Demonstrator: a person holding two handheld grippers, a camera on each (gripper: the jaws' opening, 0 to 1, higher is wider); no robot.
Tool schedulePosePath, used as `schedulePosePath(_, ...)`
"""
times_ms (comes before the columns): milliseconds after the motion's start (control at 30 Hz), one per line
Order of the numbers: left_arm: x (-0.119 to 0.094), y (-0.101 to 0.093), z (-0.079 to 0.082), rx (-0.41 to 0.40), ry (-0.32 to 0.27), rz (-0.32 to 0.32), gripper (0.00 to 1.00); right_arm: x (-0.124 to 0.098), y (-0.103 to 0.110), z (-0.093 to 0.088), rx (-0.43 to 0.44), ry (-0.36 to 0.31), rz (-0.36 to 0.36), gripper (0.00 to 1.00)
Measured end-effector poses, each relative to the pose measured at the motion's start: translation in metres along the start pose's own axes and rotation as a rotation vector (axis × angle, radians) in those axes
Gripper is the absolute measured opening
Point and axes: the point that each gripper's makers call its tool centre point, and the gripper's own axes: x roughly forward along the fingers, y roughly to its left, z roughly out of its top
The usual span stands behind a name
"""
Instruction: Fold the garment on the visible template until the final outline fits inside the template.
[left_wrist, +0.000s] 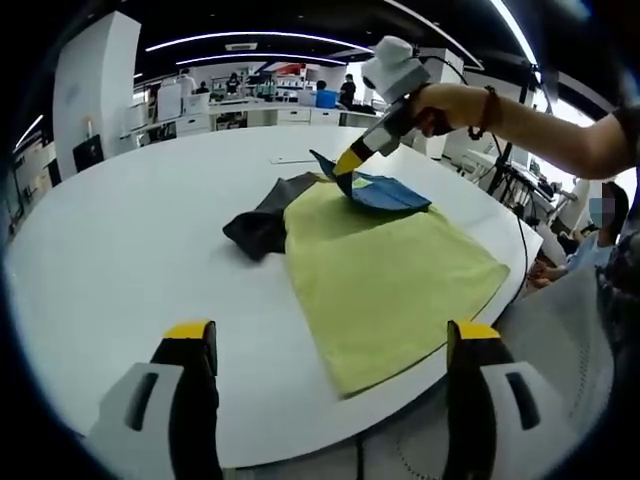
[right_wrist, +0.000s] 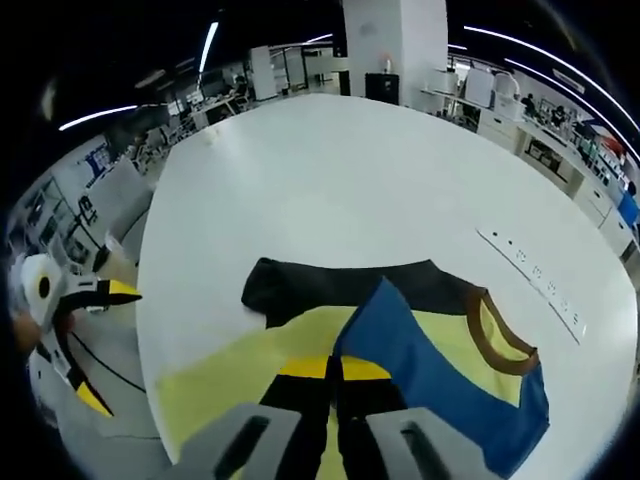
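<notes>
Right tongs (right_wrist: 335, 372) pinch blue garment (right_wrist: 440, 385) over yellow template (left_wrist: 385, 265).

Bright ceiling strip lights (left_wrist: 240, 38), soft glare on white table (right_wrist: 330, 180), heavy fisheye edge warp, mild blur

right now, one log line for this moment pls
stage: fold underway | right gripper: shut on blue sleeve, lifted over yellow garment | left gripper: open, off cloth | surface: white table

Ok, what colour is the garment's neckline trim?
Brown, on the blue part of the garment; the neckline trim shows best in the right gripper view.
</notes>
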Motion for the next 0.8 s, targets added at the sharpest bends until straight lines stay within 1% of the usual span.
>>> schedulePosePath(167, -0.002, 0.0, -0.002, -0.001, 0.004, 0.002, 0.93, 0.012, 0.002, -0.005, 0.011, 0.008, -0.003, 0.0)
schedulePosePath(233, -0.002, 0.0, -0.003, -0.006, 0.006, 0.005, 0.92, 0.017, 0.006, -0.007, 0.022, 0.005, 0.016, 0.0)
schedulePosePath(267, -0.003, 0.001, -0.004, -0.006, 0.007, 0.008, 0.92, 0.02, 0.011, -0.002, 0.098, -0.034, 0.04, 0.0)
schedulePosePath(300, -0.003, 0.002, -0.004, -0.007, 0.008, 0.01, 0.92, 0.02, 0.016, 0.001, 0.133, -0.056, 0.07, 0.0)
schedulePosePath(333, -0.004, 0.002, -0.005, -0.008, 0.007, 0.012, 0.92, 0.02, 0.019, 0.002, 0.154, -0.065, 0.091, 0.0)
schedulePosePath(367, -0.004, 0.002, -0.004, -0.01, 0.004, 0.014, 0.92, 0.02, 0.019, 0.001, 0.162, -0.06, 0.095, 0.0)
schedulePosePath(400, -0.004, 0.002, -0.004, -0.011, 0.003, 0.014, 0.93, 0.02, 0.017, -0.001, 0.15, -0.051, 0.086, 0.01)
schedulePosePath(467, -0.005, 0.003, -0.004, -0.01, 0.002, 0.017, 0.93, 0.019, 0.014, -0.002, 0.139, -0.044, 0.068, 0.07)
schedulePosePath(600, -0.004, 0.005, -0.002, -0.01, -0.003, 0.025, 0.95, 0.015, 0.006, -0.004, 0.153, -0.064, 0.051, 0.16)
schedulePosePath(667, -0.004, 0.005, -0.001, -0.006, -0.007, 0.028, 0.98, 0.013, 0.001, -0.005, 0.138, -0.073, 0.032, 0.25)
schedulePosePath(700, -0.003, 0.005, 0.0, -0.004, -0.008, 0.029, 0.99, 0.011, -0.003, -0.007, 0.126, -0.074, 0.008, 0.31)
schedulePosePath(800, -0.002, 0.005, 0.002, 0.001, -0.01, 0.031, 0.99, 0.007, -0.015, -0.013, 0.122, -0.077, -0.036, 0.51)
